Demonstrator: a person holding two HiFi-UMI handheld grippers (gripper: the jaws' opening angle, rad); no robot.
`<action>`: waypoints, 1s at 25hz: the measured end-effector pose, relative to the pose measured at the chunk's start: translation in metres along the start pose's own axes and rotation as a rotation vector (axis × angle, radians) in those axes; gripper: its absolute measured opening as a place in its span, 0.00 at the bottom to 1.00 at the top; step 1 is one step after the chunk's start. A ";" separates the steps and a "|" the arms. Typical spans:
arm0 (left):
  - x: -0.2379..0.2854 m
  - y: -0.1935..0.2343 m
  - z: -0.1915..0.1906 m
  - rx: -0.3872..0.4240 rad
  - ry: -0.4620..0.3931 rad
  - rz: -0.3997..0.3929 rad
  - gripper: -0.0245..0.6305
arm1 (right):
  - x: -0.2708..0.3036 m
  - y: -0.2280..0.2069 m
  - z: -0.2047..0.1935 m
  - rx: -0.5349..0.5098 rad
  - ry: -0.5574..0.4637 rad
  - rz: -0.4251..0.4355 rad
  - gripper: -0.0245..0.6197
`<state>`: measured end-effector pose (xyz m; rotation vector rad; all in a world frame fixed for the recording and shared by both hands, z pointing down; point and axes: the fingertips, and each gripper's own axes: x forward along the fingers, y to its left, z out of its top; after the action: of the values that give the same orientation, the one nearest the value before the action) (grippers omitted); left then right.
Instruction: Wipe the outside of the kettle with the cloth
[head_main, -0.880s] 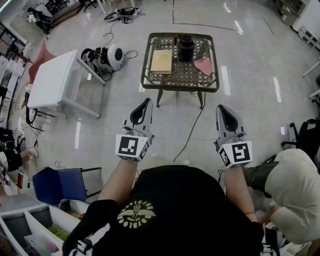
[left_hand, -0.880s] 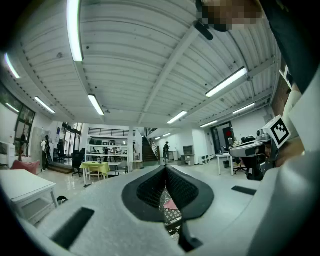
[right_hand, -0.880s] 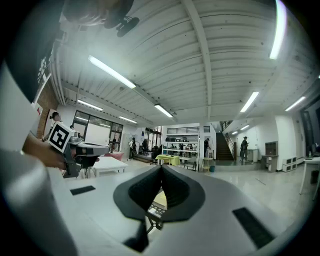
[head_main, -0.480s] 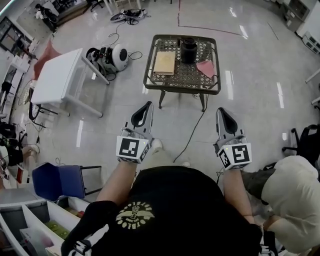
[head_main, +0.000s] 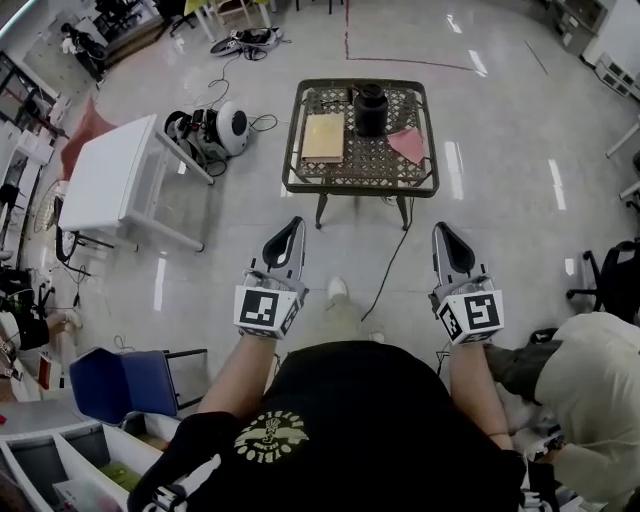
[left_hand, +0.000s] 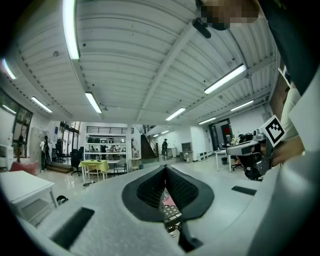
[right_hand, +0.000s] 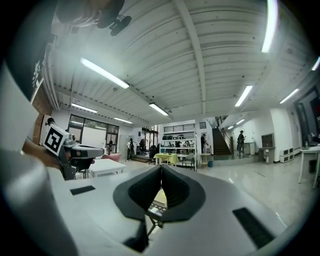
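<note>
— Any sign of the kettle (head_main: 370, 108)?

— Standing upright toward the far side of the lattice tabletop (head_main: 360, 186), well ahead of both hands.

— And the cloth (head_main: 407, 144)?

— Lying flat on the same tabletop, just beside the kettle at its near right (pink, slightly rumpled). Touching or not, impossible to tell. On the kettle's other side, a tan book (head_main: 323, 136).

— Checked the left tongs (head_main: 290, 228)?

— Closed, pads meeting at the tip, nothing pinched between. Held level above the floor, well short of the tabletop.

— Same for the right tongs (head_main: 447, 235)?

— Same: pressed together, empty, level, pointing toward the tabletop.

— Anything else around?

— A white table (head_main: 105, 180) off to the left, a blue chair (head_main: 120, 378) nearer on that side, and a cable (head_main: 385, 270) trailing across the floor from under the tabletop and running between the two tongs.
</note>
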<state>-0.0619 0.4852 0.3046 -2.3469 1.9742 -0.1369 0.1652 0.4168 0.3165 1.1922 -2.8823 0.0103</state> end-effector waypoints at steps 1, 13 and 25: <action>0.005 0.001 -0.001 -0.004 0.001 -0.007 0.04 | 0.003 -0.002 -0.001 0.001 0.004 -0.006 0.05; 0.086 0.026 -0.014 -0.020 0.031 -0.095 0.04 | 0.063 -0.032 -0.008 0.032 0.041 -0.058 0.05; 0.156 0.078 -0.030 -0.034 0.060 -0.097 0.05 | 0.147 -0.058 -0.020 0.031 0.075 -0.053 0.05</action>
<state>-0.1150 0.3183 0.3293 -2.4892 1.9024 -0.1828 0.1019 0.2722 0.3397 1.2449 -2.7958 0.0966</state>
